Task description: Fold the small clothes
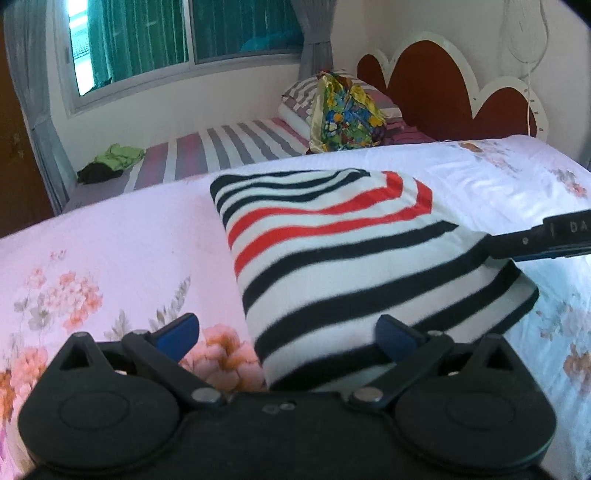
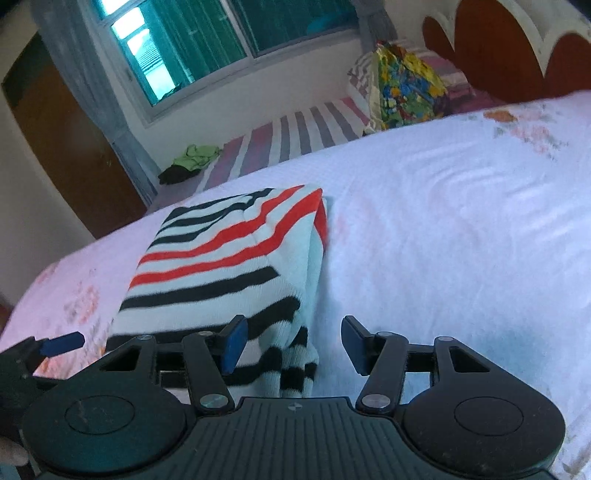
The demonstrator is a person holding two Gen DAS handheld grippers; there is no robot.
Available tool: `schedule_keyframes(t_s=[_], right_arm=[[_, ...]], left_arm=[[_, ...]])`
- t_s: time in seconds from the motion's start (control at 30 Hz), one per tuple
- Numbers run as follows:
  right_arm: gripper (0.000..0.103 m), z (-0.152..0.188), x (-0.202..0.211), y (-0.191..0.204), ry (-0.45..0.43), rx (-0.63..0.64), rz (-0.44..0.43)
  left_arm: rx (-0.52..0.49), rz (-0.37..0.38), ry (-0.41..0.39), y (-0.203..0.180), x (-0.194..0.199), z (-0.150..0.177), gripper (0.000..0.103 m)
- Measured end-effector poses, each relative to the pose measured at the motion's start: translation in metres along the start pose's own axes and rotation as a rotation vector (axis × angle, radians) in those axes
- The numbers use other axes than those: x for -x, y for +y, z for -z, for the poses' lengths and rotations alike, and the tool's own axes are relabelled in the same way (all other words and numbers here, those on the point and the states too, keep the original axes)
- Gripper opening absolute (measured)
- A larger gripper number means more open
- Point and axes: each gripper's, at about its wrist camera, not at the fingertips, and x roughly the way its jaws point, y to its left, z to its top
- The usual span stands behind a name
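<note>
Striped shirt [image 2: 229, 266] lay folded on the bed [image 2: 443, 229], at eleven o'clock from my right tool [image 2: 291, 345], which I held released; left tool [image 1: 286, 339] released too.

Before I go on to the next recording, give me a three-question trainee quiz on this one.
1. True or false: the striped garment lies folded on the floral sheet.
2. Which gripper has open jaws? A) left gripper only B) right gripper only C) both
3. Fill in: far off, on the striped bed under the window, lies a ___ cloth on a dark one.

Key: 1 true; 2 C; 3 green.
</note>
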Motion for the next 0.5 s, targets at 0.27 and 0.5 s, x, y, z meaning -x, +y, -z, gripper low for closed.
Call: schedule_keyframes(t_s=[0.27,0.5], right_arm=[[0.081,-0.013,-0.021,-0.021,0.021,-0.064,-0.038],[0.081,-0.025,-0.037,-0.042,0.074,-0.143,-0.173]], left_arm=[[0.031,0.075,0.016,0.011,-0.031,-0.016,0.103],[0.411,0.384,0.142,0.067,-0.075,-0.022,0.098]])
